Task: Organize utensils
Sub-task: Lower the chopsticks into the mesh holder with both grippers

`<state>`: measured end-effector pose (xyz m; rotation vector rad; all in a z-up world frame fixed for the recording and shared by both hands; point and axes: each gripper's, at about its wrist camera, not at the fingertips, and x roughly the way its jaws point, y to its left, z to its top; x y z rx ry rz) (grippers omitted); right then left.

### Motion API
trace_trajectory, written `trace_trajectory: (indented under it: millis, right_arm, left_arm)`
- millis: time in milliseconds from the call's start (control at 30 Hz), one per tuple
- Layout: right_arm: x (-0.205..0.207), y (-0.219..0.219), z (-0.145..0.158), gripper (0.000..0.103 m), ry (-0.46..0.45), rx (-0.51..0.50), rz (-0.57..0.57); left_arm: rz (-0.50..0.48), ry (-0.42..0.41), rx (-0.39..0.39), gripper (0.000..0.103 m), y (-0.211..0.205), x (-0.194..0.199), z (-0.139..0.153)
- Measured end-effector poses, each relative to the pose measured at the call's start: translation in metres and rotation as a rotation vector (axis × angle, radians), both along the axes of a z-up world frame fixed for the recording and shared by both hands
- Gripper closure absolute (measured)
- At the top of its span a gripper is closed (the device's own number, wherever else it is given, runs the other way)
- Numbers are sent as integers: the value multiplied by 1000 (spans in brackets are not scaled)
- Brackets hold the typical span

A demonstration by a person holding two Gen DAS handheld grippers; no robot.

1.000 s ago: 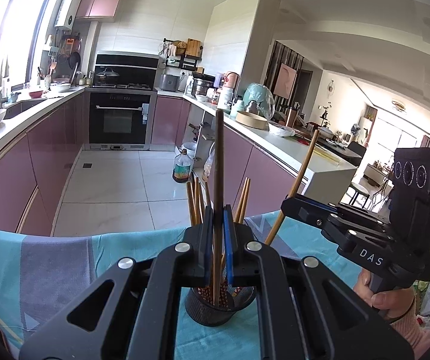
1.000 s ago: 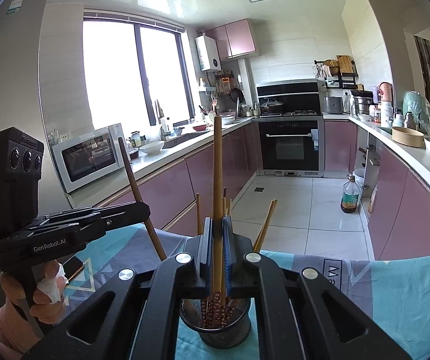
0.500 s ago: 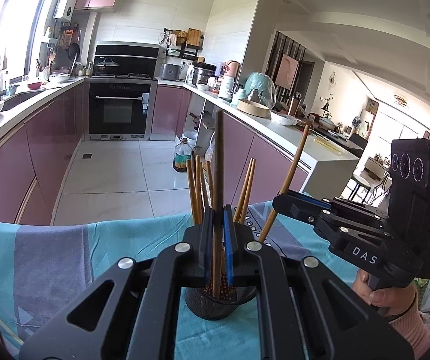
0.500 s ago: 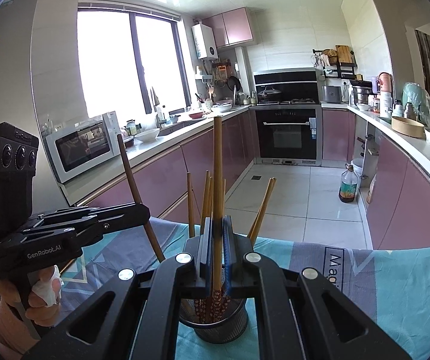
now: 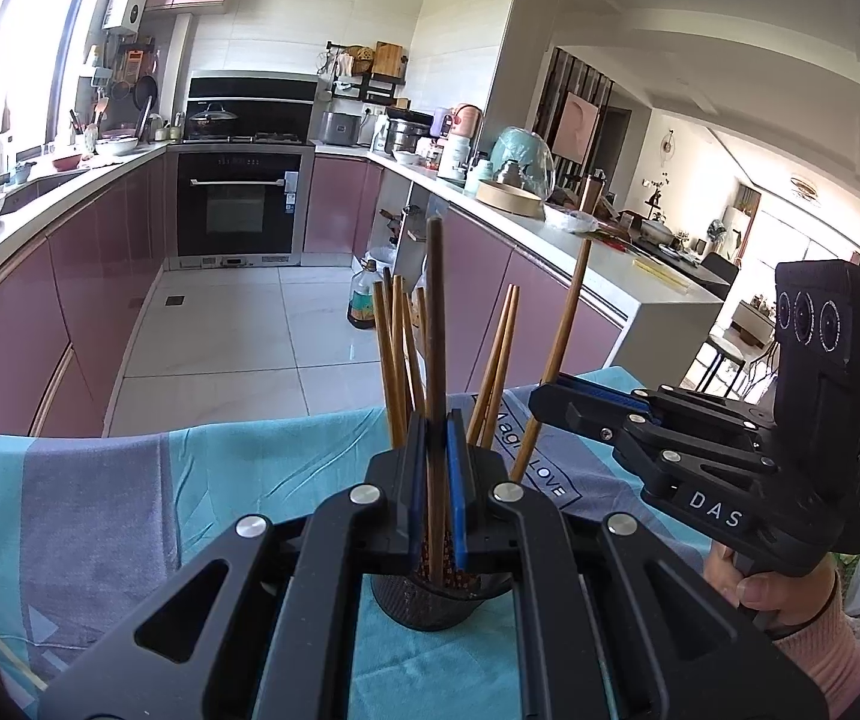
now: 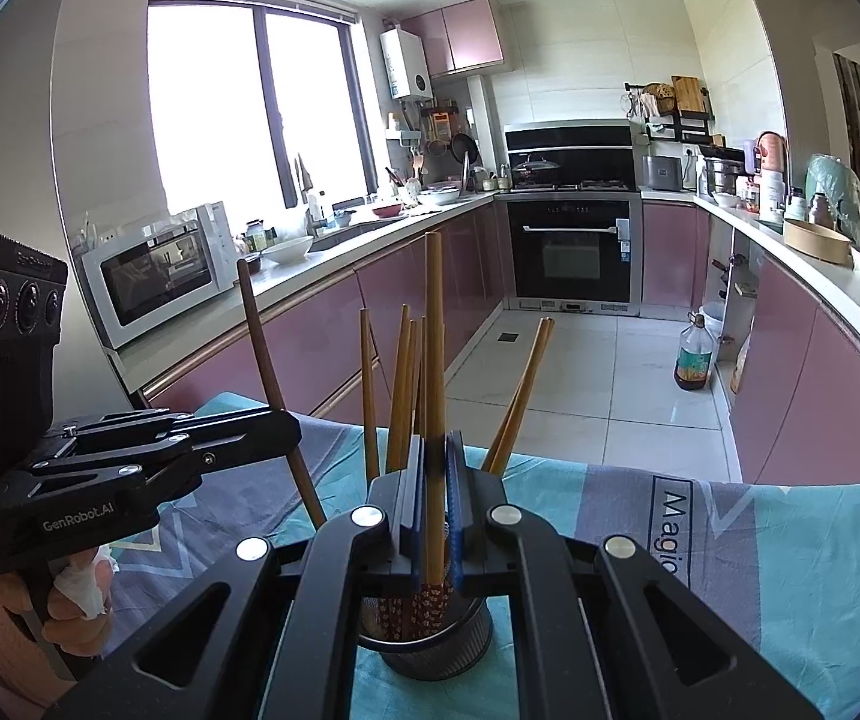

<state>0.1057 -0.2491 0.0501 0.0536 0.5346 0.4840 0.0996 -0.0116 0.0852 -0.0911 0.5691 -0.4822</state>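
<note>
Chopsticks are what's being sorted here, and the setting is a big kitchen with pink cabinets (image 5: 99, 276), a black built-in oven (image 6: 574, 252) at the far end and a white microwave (image 6: 159, 273) on the counter by the window.

Up close there's a table with a teal and grey cloth (image 5: 99, 498) over it. On that cloth, right in front of both cameras, sits a dark mesh holder (image 6: 430, 642) with a bunch of wooden chopsticks (image 6: 399, 384) already standing in it, leaning out in a few directions. A pair (image 6: 520, 384) tilts off to the right on its own.

Then the two handheld tools. The left gripper (image 5: 434, 444) is clamped tight on one dark chopstick (image 5: 434, 312), which stands pretty much upright with its lower end down inside the cup. From the other side you can see that same stick slanting through its jaws. The right gripper (image 6: 434, 462) is likewise squeezed on a lighter chopstick (image 6: 434, 330), also upright, its patterned lower end in the holder among the others.

Each tool is held by a hand in a pink sleeve: the right hand (image 5: 772, 588) shows in the left view, the left hand (image 6: 69, 606) in the right view with a scrap of white tissue (image 6: 81, 585) tucked in its fingers.
</note>
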Motion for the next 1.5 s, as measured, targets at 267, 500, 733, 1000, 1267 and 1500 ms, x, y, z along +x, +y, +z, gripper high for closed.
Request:
trace_trajectory:
  millis: [267,500,733,1000,1267,1500]
  right_arm:
    - [4,2,-5,98,21,-13,10]
    - [9,4,-10,98,34,-20,13]
    - [15,6,-13,98,50,-23,16]
    - [20,7,-17,98,61,-26,17]
    - [21,9,-18,97,64,-27,19]
    - [23,10,-19,97,66,-24,20]
  left_arm:
    - [3,-10,20,96,-5,0,-2]
    - [13,-11,42,95,-10,7,-4]
    - [31,-4,75,95,-21,17,-7]
    - [35,2,107,94,-27,32,-12]
    - [9,-2,103,94,-30,36,-14]
    - [-10,10,68,94,-24,37,-15]
